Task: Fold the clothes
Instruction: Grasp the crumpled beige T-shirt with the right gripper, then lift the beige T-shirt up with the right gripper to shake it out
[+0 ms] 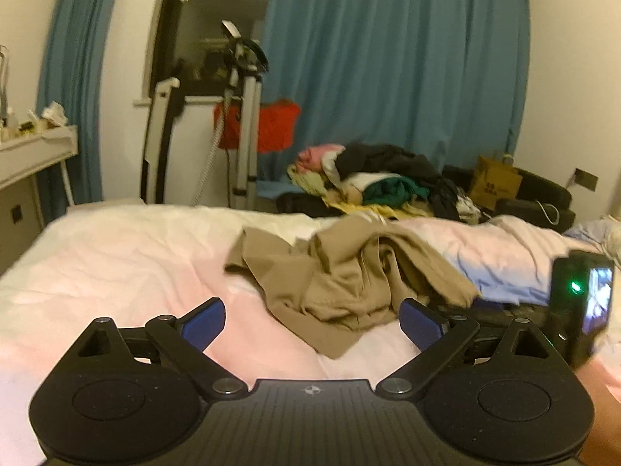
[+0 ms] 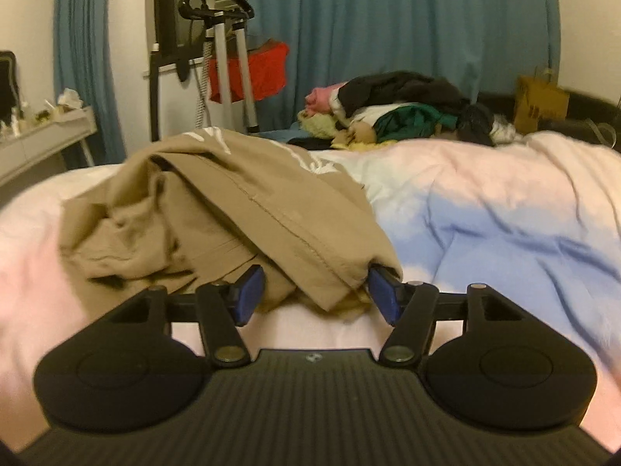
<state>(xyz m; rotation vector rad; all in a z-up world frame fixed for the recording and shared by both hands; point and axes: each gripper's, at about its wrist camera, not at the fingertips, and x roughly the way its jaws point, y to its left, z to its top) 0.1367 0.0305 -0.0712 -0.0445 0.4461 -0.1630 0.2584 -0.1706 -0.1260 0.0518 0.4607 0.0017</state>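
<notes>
Bedroom, blue curtains [image 1: 388, 58] behind a bed [image 1: 116, 256] with a pale pink and blue duvet.

Left gripper [image 1: 312, 322] spread wide, nothing between the pads, low over the duvet just short of the crumpled tan garment [image 1: 349, 272]. Right gripper [image 2: 314, 291] partly closed around the garment's near edge, pads not yet pressing the cloth. Beyond the bed, a heap of mixed clothes [image 2: 399, 116].

Left gripper [image 1: 312, 324] low and tilted slightly down, blue pads [image 1: 203, 322] spread wide with nothing pressed between; right gripper [image 2: 314, 295] likewise tilted down, jaws about half apart, cloth edge lying between pads [image 2: 382, 299], firm contact not confirmable.
</notes>
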